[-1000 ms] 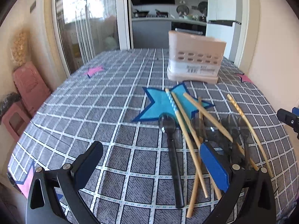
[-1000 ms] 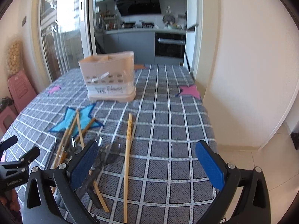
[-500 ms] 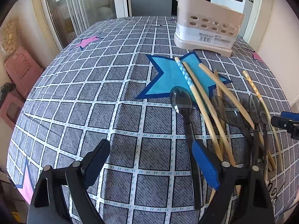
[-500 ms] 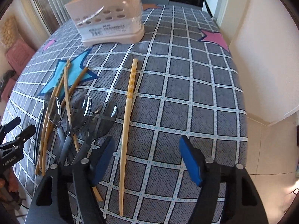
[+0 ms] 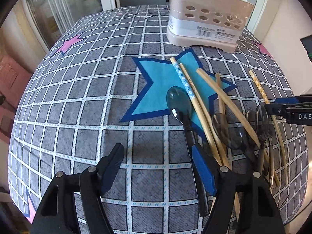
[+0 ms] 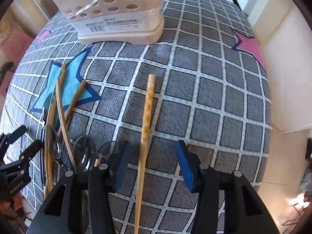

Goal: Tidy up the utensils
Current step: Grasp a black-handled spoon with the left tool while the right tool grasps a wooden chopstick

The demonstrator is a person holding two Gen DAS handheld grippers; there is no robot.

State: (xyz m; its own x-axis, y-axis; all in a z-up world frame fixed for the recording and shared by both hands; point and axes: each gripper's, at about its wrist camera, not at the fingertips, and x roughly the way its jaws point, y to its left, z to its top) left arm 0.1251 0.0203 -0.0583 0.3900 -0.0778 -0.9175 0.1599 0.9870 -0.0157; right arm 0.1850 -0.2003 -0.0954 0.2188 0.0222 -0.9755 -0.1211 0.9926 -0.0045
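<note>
A beige utensil holder (image 5: 208,19) with round holes stands at the far side of the table; it also shows in the right wrist view (image 6: 119,13). A pile of bamboo chopsticks (image 5: 202,105) and dark translucent spoons (image 5: 179,103) lies on the checked cloth. My left gripper (image 5: 158,159) is open and empty, low over the cloth, its right finger beside the black spoon handle. My right gripper (image 6: 152,159) is open, its fingers on either side of a lone yellow-patterned chopstick (image 6: 146,117). More spoons (image 6: 83,152) lie just to its left.
The table wears a grey checked cloth (image 5: 78,117) with a blue star (image 5: 156,85) and pink stars (image 6: 251,44). The table's right edge drops to a tiled floor (image 6: 282,165) beside a white wall. The left gripper shows at the left of the right wrist view (image 6: 17,156).
Both grippers have dropped lower and moved forward toward the utensils. The right gripper has narrowed and now straddles the lone chopstick; the left has come beside the black spoon.
</note>
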